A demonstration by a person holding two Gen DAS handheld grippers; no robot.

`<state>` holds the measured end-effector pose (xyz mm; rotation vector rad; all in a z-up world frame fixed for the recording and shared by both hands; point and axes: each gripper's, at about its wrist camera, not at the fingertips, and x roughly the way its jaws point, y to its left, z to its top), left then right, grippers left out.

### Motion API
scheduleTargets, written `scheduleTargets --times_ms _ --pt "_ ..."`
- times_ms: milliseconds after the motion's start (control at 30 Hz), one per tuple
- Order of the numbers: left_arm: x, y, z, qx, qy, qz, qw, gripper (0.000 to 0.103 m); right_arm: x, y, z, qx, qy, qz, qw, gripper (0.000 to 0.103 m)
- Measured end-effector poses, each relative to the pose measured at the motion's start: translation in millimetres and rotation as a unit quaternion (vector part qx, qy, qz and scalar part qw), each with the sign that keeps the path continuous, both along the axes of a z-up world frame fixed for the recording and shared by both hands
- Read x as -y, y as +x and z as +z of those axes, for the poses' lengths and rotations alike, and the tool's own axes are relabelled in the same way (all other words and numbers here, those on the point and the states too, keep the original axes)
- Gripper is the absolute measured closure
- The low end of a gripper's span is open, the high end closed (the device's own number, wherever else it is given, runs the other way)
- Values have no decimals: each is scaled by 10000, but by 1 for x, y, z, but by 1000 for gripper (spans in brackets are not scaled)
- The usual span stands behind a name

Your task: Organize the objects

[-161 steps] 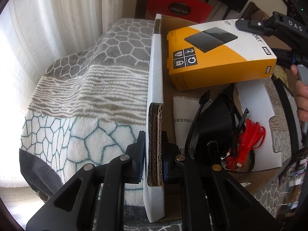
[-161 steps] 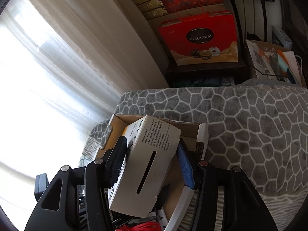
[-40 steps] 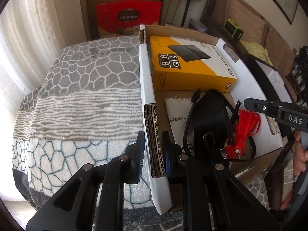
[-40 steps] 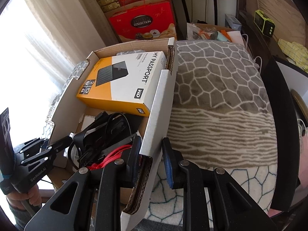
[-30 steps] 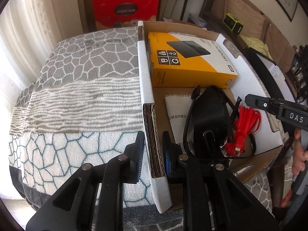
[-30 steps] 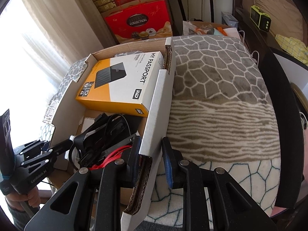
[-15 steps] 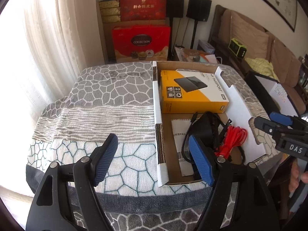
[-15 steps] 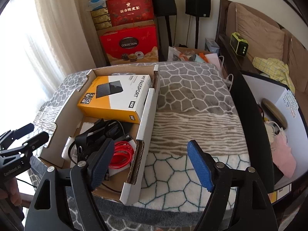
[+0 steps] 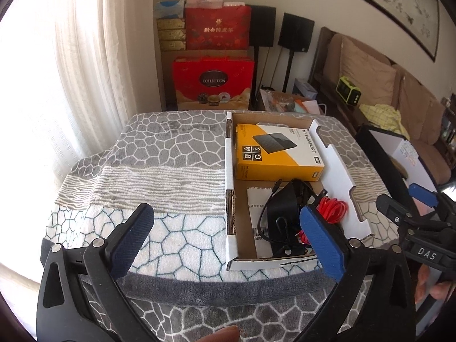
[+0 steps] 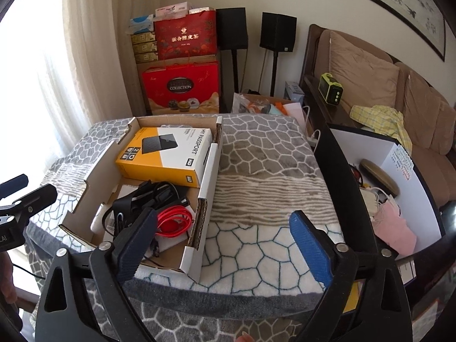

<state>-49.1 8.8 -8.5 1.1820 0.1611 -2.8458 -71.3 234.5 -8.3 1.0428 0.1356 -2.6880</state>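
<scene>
Both tools are held above the near edge of the blanket-covered bench (image 9: 159,176), angled downward. The left tool (image 9: 225,238) is seen with jaws opening wide, nothing between them; the right tool (image 10: 223,245) likewise, jaws opening and empty. The cardboard box (image 9: 230,171) rests on the bench, an orange hard-drive package (image 9: 273,156) at its far end, a black pouch (image 9: 280,208) and red cable (image 9: 332,209) nearer. Only the right view shows a white-walled bin (image 10: 399,165) right of the bench.
</scene>
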Motion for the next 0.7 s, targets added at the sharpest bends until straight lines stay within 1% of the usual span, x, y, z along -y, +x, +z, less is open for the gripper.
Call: scheduleTargets --times_ms 133,233,267,367,567,700 --pt "1 7 -6 59 31 68 10000 0 -1 7 -1 -33 15 -49 10000 1" --pt "2 11 -13 208 242 73 9995 0 -4 11 -3 -42 7 -128 9999 1" --pt "2 13 -15 225 237 106 9994 0 -5 11 -4 -23 -34 -158 9999 1" --pt "-2 18 -17 164 15 188 9997 0 -7 14 -7 21 -107 -175 9998 1" --pt "-6 23 -13 51 -128 160 9998 0 -10 20 -5 -51 -66 -260 9996 1" --pt "-8 26 -11 -14 -355 272 9990 0 -11 22 -3 -58 -84 -283 9995 1"
